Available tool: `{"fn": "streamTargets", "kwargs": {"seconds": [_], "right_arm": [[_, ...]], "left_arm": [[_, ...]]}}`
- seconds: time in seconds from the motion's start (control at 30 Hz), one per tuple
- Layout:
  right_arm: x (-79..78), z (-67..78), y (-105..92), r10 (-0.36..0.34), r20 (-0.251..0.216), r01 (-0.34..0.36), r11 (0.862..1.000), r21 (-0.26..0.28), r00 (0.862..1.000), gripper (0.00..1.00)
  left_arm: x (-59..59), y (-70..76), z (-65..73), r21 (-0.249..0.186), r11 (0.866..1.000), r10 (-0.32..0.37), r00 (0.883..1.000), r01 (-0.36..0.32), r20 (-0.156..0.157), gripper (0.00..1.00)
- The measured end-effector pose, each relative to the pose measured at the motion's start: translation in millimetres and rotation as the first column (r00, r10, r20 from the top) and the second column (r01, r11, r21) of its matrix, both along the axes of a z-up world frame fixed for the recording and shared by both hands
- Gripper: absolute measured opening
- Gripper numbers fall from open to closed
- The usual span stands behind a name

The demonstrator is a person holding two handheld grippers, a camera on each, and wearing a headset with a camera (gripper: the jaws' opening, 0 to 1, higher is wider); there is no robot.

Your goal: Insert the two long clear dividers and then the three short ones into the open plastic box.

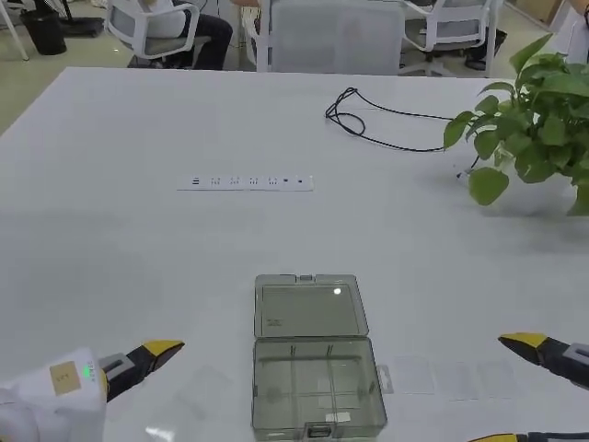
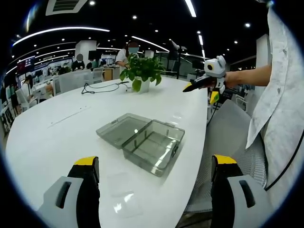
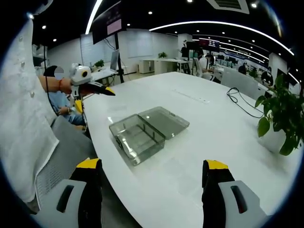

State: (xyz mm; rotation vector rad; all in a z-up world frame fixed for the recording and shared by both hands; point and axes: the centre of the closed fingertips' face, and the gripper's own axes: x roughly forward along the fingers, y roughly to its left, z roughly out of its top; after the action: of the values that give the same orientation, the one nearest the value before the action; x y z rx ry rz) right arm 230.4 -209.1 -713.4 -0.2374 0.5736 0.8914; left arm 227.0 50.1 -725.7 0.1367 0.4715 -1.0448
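The clear grey plastic box (image 1: 317,401) lies open at the near table edge, its lid (image 1: 308,308) folded back away from me. Faint lines inside it look like clear dividers standing in a grid. Flat clear pieces (image 1: 433,376) lie on the table right of the box, and another clear sheet (image 1: 204,391) lies to its left. My left gripper (image 1: 166,352) hovers left of the box, open and empty. My right gripper (image 1: 497,391) hovers to the right, also open and empty. In the left gripper view the box (image 2: 152,145) is ahead between the jaws, with the clear sheet (image 2: 123,190) nearer.
A potted plant (image 1: 534,120) stands at the far right with a black cable (image 1: 368,120) beside it. A row of sockets (image 1: 244,181) is set into the middle of the white table (image 1: 110,230). Office chairs (image 1: 152,28) stand beyond the far edge.
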Motion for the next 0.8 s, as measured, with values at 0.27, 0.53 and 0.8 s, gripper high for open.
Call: {"fn": "streamTargets", "kwargs": {"seconds": [0.27, 0.53, 0.8], "right_arm": [[1.3, -1.4, -1.1, -0.002, -0.001, 0.002, 1.0, 0.002, 1.0, 0.87], [2.7, -0.1, 0.1, 0.001, 0.0, -0.001, 1.0, 0.003, 1.0, 0.87], [2.1, -0.2, 0.6, 0.003, 0.001, -0.003, 1.0, 0.0, 1.0, 0.87]], "left_arm": [[0.4, 0.0, -1.5, 0.001, 1.0, -0.003, 1.0, 0.003, -0.003, 1.0], [1.1, -0.2, -2.2, 0.001, 1.0, -0.003, 1.0, 0.003, -0.006, 1.0], [-0.2, -0.8, -2.2, -0.001, 1.0, -0.006, 1.0, 0.006, -0.006, 1.0]]}}
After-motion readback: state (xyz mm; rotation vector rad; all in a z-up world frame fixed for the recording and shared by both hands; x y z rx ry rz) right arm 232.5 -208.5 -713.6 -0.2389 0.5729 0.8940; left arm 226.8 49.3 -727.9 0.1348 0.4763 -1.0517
